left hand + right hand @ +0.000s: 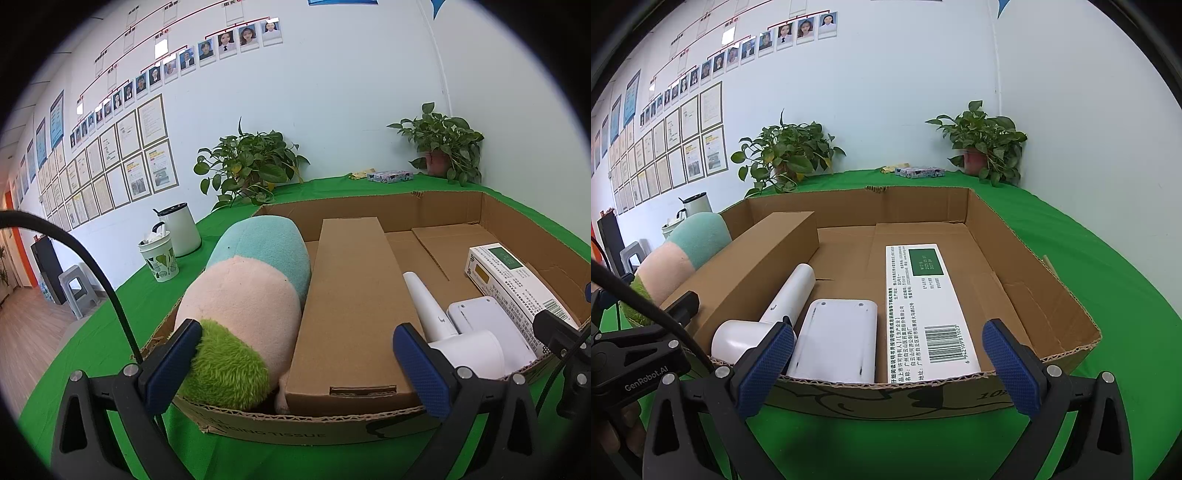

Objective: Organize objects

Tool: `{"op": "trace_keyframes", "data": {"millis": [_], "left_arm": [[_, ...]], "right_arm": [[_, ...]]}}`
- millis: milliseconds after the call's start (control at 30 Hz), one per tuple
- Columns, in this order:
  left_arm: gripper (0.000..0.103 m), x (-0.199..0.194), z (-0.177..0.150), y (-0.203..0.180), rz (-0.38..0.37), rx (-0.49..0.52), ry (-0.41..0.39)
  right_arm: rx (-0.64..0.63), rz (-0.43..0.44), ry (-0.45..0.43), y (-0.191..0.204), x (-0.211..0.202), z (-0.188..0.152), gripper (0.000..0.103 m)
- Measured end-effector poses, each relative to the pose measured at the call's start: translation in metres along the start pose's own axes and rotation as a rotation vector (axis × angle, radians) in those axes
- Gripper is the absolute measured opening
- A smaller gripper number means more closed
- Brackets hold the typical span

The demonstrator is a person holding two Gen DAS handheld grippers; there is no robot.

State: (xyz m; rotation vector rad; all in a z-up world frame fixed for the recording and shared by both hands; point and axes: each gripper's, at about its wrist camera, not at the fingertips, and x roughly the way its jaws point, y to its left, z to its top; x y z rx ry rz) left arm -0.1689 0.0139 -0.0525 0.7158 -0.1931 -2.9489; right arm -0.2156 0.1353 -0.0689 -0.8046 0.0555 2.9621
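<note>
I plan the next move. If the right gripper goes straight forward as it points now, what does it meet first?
Probably the near wall of the carton: the open right gripper points just over its rim. If it clears the rim, the white device and medicine box come next; depth is unclear.

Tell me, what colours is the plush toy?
Teal, pale pink and fuzzy green plush toy; left wrist view shows it best.

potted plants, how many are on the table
2. One plant stands at the table's back left by the wall; the other plant sits in the back right corner. Neither view shows the whole table, so more may be hidden.
</note>
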Motion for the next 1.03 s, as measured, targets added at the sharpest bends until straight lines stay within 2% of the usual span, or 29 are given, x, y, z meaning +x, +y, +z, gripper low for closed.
{"op": "trace_keyframes", "data": {"millis": [1033], "left_arm": [[0.102,-0.0012,-0.0014,0.0022,0.003,0.000,0.004]], "right_arm": [[-0.005,-0.010,0.006,0.0039,-0.0007,0.0015,0.103]]}}
